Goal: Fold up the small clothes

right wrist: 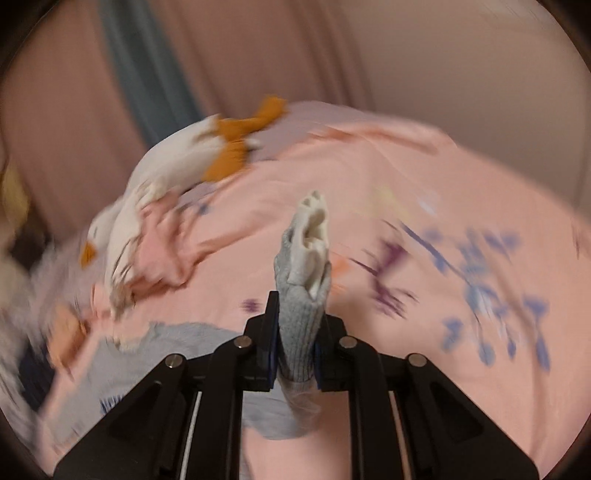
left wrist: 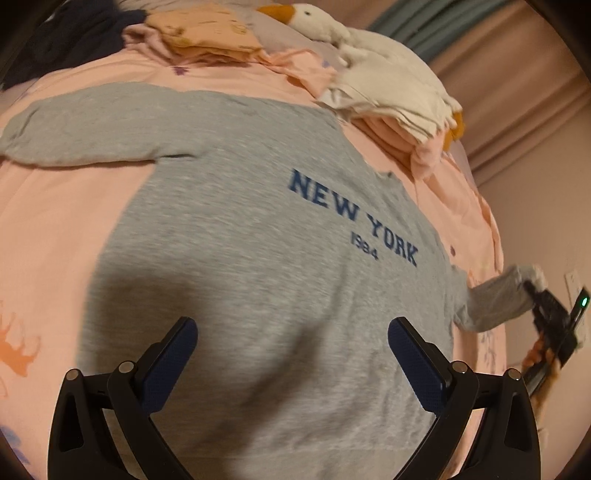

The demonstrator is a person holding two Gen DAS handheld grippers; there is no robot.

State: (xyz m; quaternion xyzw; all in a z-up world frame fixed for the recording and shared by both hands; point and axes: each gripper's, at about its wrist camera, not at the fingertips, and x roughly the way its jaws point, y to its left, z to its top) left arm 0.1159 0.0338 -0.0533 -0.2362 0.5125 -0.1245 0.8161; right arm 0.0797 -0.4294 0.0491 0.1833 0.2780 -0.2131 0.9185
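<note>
On the bed, over a pink printed sheet (left wrist: 66, 229), a grey long-sleeved shirt (left wrist: 258, 258) lies spread front side up, with "NEW YORK" in blue letters across the chest and a small, blurred number under it. One sleeve (left wrist: 92, 125) stretches flat across the sheet toward the left of the left wrist view. The other sleeve (left wrist: 495, 299) is lifted off the bed at the right edge of that view, pulled out sideways from the body of the shirt.

The left tool (left wrist: 291, 354) hovers above the lower part of the shirt with its two blue-padded fingers spread wide and nothing between them; its shadow falls on the grey cloth just ahead of it.

The right tool (right wrist: 297, 347) is pressed together on the cuff of the lifted sleeve (right wrist: 299, 325). The ribbed grey cuff stands up between the pads, and its pale inner lining shows at the open end beyond the fingertips. The right wrist view is badly smeared, so how far the cuff sits above the sheet is hard to tell.

Behind the shirt, a white plush goose (left wrist: 354, 48) with orange beak and feet lies on a stack of folded white and pink clothes (left wrist: 406, 122). Farther left sits another pile of peach and pink garments (left wrist: 207, 40), beside something dark blue (left wrist: 81, 33). Pink curtains (left wrist: 517, 92) hang past the bed.
</note>
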